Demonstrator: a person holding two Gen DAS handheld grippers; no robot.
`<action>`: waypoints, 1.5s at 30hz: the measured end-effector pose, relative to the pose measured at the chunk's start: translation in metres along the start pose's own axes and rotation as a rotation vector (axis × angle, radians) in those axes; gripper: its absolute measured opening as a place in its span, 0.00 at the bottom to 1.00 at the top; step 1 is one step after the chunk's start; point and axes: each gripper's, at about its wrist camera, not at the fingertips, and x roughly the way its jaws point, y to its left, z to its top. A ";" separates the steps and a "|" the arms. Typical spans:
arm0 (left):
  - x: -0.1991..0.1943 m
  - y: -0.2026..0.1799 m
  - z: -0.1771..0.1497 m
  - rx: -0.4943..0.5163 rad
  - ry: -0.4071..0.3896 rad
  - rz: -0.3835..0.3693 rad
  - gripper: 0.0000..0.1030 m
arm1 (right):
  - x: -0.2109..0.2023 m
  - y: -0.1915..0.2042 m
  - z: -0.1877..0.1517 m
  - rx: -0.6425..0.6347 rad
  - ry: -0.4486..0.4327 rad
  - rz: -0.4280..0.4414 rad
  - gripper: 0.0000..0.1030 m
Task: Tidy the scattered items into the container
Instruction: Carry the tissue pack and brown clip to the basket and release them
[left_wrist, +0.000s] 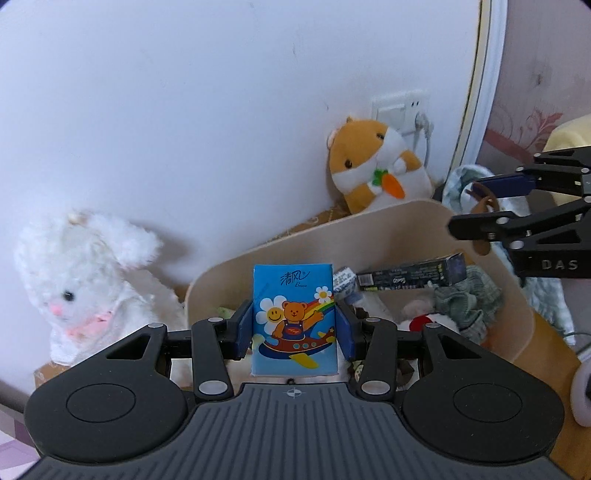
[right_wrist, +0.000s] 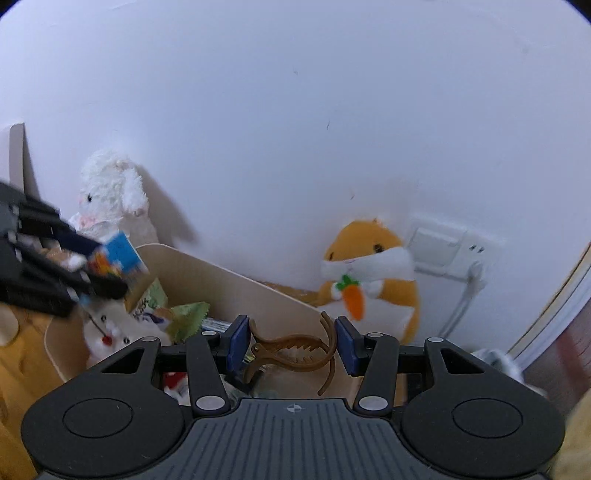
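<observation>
Holding: left gripper (left_wrist: 294, 328) clamps a blue tissue pack with cartoon bear print (left_wrist: 294, 319) upright between its blue pads, above the near rim of the container.
Right gripper (right_wrist: 291, 341): pads press both sides of a brown plastic claw hair clip (right_wrist: 291, 347), held over the container.
Container: beige curved-wall bin (left_wrist: 406, 229), holding a dark long box (left_wrist: 410, 275), green knit cloth (left_wrist: 469, 299) and snack packets.
Surroundings: white plush rabbit (left_wrist: 79, 284) left of bin, orange hamster plush with carrot (left_wrist: 376, 166) behind it, against the white wall (left_wrist: 221, 110) beside a wall socket (left_wrist: 400, 112).
</observation>
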 end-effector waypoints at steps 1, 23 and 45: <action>0.005 -0.002 0.000 0.001 0.008 0.008 0.45 | 0.007 0.000 0.000 0.012 0.011 0.010 0.46; 0.007 0.000 -0.023 -0.039 0.045 0.006 0.71 | 0.015 0.012 -0.014 0.062 0.055 0.027 1.00; -0.016 -0.040 -0.149 -0.114 0.233 -0.051 0.71 | -0.056 0.046 -0.101 -0.012 0.066 0.081 1.00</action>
